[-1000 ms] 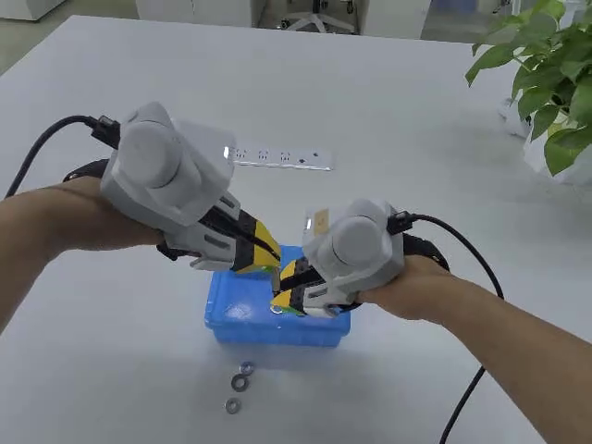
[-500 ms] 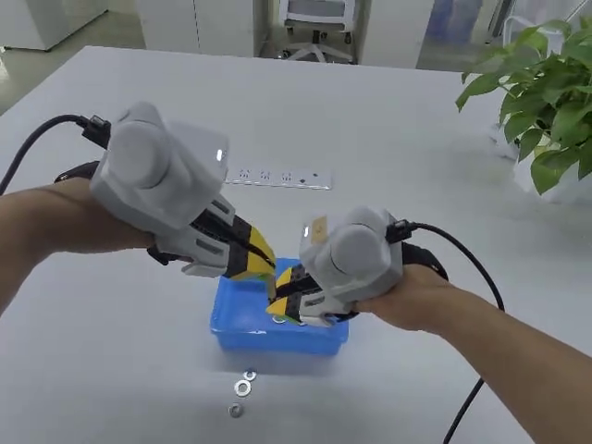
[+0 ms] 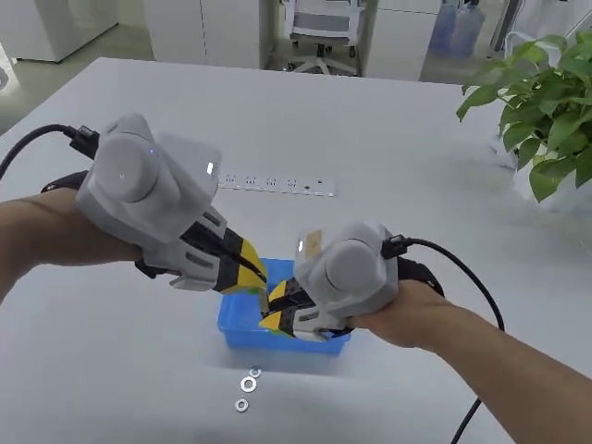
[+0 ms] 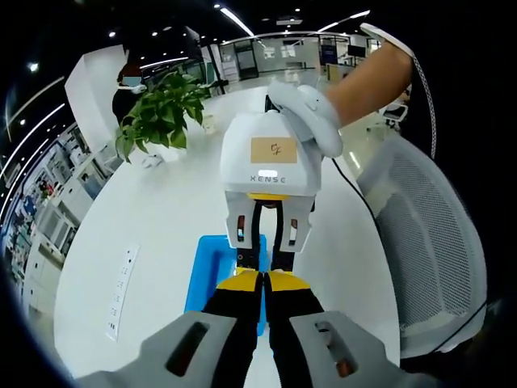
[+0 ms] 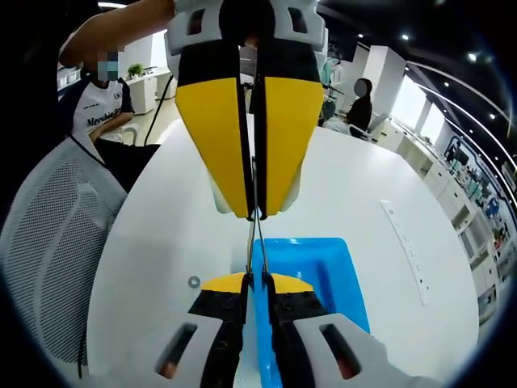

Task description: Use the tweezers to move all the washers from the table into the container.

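Washers (image 3: 248,384) lie in a small bunch on the white worktop (image 3: 416,157). They are just outside the blue container (image 3: 236,326), close to its near wall. None can be seen inside it.

The right tongs (image 3: 276,314) and the left tongs (image 3: 252,276) meet tip to tip over the container. From there the washers sit down at about 7 o'clock. The right tongs are the nearer pair.

In the right gripper view, the thin tweezers (image 5: 251,242) run straight from 12 o'clock to 6 o'clock, from one pair of tongs to the other. Both pairs look pressed together on them, one at each end.

I think the tweezers must next tip down and come back over the near wall to reach the washers. That wall is the edge to watch. The worktop around the washers is open. A power strip (image 3: 273,183) lies well away at 12 o'clock, and a plant (image 3: 546,102) is off at 2 o'clock.
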Demonstrator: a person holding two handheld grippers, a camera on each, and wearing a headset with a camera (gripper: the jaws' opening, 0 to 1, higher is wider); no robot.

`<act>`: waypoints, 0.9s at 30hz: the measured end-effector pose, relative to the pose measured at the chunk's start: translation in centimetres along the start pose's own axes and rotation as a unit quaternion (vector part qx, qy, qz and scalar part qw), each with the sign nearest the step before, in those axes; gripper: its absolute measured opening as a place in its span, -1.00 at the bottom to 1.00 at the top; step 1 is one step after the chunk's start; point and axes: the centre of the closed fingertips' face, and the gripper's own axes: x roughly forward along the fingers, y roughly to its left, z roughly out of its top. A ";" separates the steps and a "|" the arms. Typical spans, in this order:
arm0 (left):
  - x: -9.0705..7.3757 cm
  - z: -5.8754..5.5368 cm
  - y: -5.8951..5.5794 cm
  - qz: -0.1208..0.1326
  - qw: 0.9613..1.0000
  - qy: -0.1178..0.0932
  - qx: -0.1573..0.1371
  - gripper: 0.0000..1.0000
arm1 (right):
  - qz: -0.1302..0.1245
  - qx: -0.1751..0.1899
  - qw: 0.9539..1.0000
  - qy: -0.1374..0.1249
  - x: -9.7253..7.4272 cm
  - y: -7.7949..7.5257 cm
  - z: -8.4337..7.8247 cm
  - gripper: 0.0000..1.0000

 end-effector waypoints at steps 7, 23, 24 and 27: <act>0.1 -0.8 -1.6 -0.005 1.000 0.004 -0.007 -0.90 | 0.013 -0.001 1.000 0.003 0.6 1.8 -0.2 -0.77; 0.8 -3.0 -4.0 -0.017 0.999 0.014 -0.026 -0.90 | 0.037 0.007 0.999 0.005 2.7 4.9 -0.9 -0.76; 0.9 -3.1 -4.3 -0.018 0.999 0.014 -0.028 -0.90 | 0.040 0.007 0.999 0.005 2.8 5.2 -1.0 -0.76; 1.0 -3.4 -4.8 -0.020 0.999 0.015 -0.031 -0.90 | 0.046 0.009 0.999 0.006 3.1 5.7 -1.2 -0.76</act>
